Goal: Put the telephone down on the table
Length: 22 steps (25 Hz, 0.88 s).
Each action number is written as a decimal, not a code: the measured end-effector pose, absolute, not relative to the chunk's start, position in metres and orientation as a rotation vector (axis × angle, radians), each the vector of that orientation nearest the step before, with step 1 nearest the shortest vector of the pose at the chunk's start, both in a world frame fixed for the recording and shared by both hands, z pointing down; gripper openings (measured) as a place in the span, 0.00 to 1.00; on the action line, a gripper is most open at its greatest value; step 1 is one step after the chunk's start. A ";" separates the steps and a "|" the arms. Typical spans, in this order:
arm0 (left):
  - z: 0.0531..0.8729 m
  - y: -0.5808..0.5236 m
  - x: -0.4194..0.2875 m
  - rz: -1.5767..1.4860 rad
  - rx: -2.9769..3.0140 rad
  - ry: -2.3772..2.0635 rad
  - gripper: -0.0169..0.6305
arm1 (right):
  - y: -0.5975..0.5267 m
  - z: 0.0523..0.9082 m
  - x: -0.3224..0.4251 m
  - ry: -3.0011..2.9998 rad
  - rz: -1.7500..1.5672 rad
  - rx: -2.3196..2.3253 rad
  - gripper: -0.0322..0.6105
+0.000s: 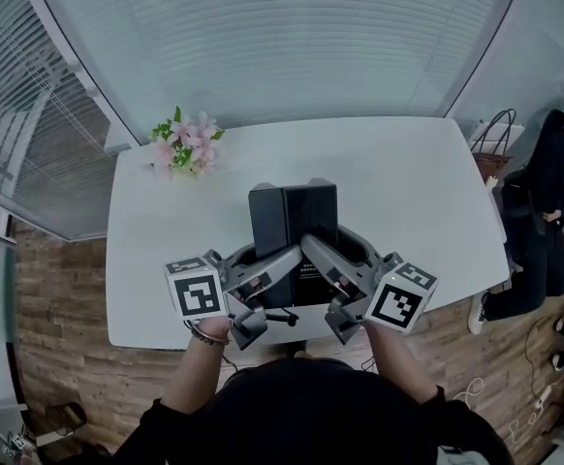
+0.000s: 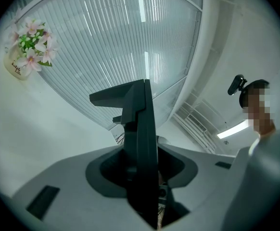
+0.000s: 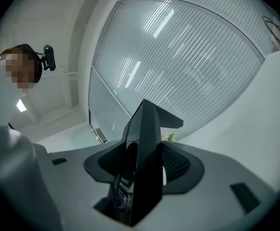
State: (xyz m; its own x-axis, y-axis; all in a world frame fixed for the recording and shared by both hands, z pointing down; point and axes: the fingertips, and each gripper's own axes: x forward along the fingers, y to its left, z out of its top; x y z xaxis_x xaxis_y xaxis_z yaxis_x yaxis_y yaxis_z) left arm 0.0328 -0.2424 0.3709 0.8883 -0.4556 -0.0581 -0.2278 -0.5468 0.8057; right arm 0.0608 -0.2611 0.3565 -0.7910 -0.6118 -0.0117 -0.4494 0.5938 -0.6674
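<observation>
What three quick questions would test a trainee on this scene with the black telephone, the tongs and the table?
1. True or false: the left tongs and the right tongs both clamp the telephone.
2. The flowers stand at the table's: A) far left corner, B) near right corner, C) centre?
3. Fill in: the table top is coloured ___.
Key: 1 true; 2 A; 3 white.

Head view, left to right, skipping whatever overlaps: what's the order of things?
Pink flowers in a small pot → black telephone → dark wire basket → person in dark clothes
</observation>
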 end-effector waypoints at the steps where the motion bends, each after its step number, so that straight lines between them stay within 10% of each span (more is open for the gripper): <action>1: 0.371 -0.245 0.033 -0.329 2.164 -0.496 0.32 | -0.264 0.357 0.061 2.586 -0.986 -0.869 0.39; 22: 0.392 -0.269 0.015 -0.300 2.117 -0.494 0.32 | -0.288 0.378 0.044 2.560 -1.055 -0.894 0.39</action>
State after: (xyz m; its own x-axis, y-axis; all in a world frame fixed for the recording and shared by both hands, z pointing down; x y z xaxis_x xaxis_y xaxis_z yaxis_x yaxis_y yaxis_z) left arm 0.0151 -0.2686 0.3918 0.8902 -0.4548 -0.0262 -0.2330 -0.5039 0.8318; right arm 0.0436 -0.2879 0.3783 -0.7868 -0.6169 0.0180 -0.4504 0.5540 -0.7002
